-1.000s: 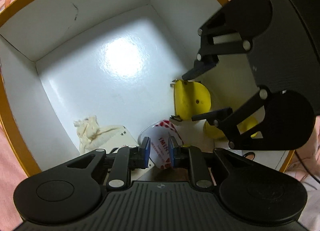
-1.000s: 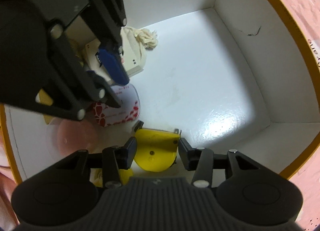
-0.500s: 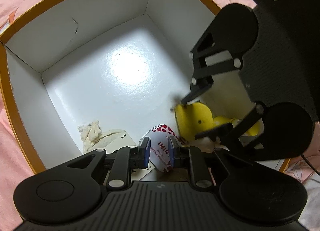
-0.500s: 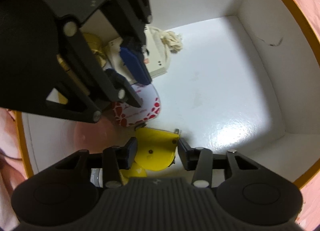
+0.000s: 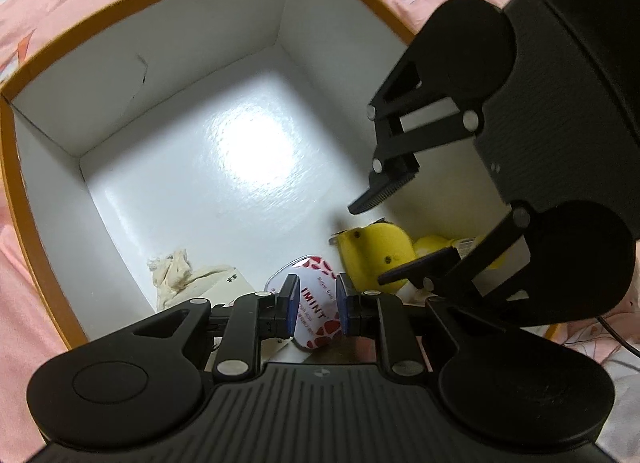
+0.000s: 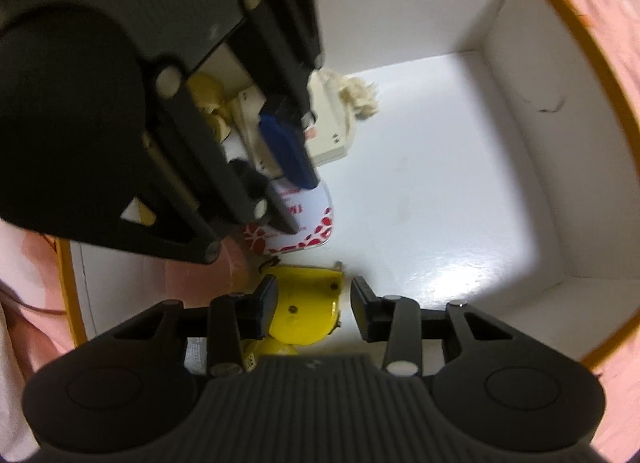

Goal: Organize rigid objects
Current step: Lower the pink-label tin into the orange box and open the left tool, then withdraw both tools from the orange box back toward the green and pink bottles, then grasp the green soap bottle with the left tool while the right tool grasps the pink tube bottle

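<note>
In the box (image 5: pixel 60 135) (white inside, orange rim) the things crowd 1 corner. The left tongs (image 5: pixel 314 305) grip the red-and-white tin (image 5: pixel 316 303) between blue pads, beside the cream packet (image 5: pixel 188 279). The right tongs (image 6: pixel 312 303) are closing around the yellow case (image 6: pixel 304 311), pads not yet pressing.

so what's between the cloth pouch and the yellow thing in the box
The red-and-white mint tin, between the left hand-held gripper pads. Cloth pouch one side, yellow object the other; the left wrist view shows it.
</note>
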